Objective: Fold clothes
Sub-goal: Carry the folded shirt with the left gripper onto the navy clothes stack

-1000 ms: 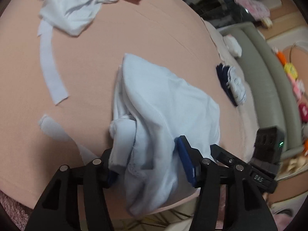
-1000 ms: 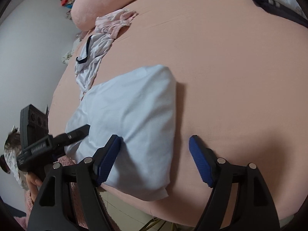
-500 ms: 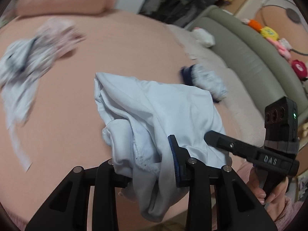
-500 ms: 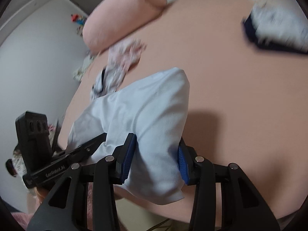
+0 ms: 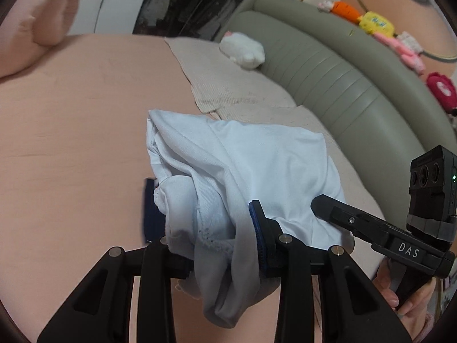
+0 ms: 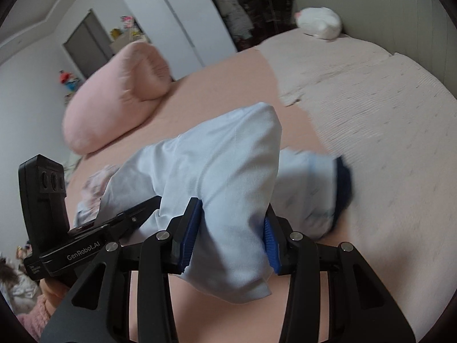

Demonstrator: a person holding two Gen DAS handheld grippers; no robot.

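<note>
— What's around you, biggest thing first?

— You're over the pink bed [image 5: 71, 120], which fills most of both views. A beige blanket [image 6: 371, 91] covers its far side, running up to the grey-green headboard [image 5: 328, 65]. A pink pillow [image 6: 114, 100] lies at the far left, and a white plush toy [image 6: 320, 23] sits on the blanket by the headboard.

— And the garment?

— You hold the pale blue garment [image 5: 242, 165] up off the sheet, bunched and hanging between your two tools. Another light piece with a dark blue edge [image 6: 322, 191] lies on the bed behind it, blurred.

— How are your grippers set?

— Your left gripper [image 5: 202, 223] has its blue pads pinching a thick, crumpled wad of the cloth, with a fold drooping below the fingers. Your right gripper [image 6: 231, 228] squeezes a smoother folded end, pads pressed in on both sides. Each tool shows in the other's view, close beside it, with the cloth draped over its tip.
</note>
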